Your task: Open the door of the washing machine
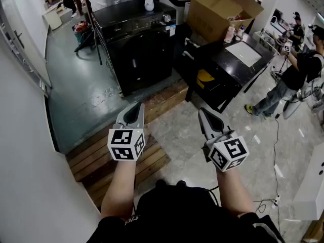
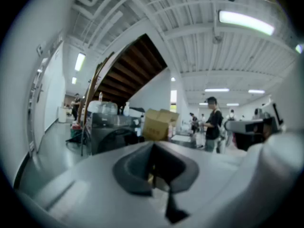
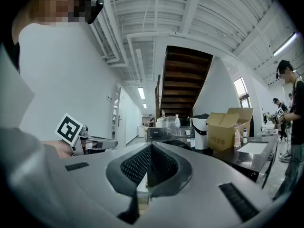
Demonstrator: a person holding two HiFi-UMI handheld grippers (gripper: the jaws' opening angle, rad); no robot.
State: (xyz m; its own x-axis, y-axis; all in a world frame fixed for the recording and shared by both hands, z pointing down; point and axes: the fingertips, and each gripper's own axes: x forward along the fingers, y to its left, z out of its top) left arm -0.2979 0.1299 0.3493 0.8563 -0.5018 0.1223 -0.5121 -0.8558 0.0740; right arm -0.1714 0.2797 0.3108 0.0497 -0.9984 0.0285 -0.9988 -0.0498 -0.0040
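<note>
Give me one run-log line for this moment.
phase: pre-contact | left gripper: shut, empty | right gripper: shut, empty | washing machine: some way ahead, untouched | door: closed

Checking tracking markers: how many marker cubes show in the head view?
2. One marker cube sits on the left gripper, over the wooden planks; the other on the right gripper. None appears hidden.

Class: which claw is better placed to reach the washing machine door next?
Left, probably. In the head view the left claw sits in line with the washing machine door; the right claw sits off to the right, nearer the black table. Both are shut, empty, far from the door.
</note>
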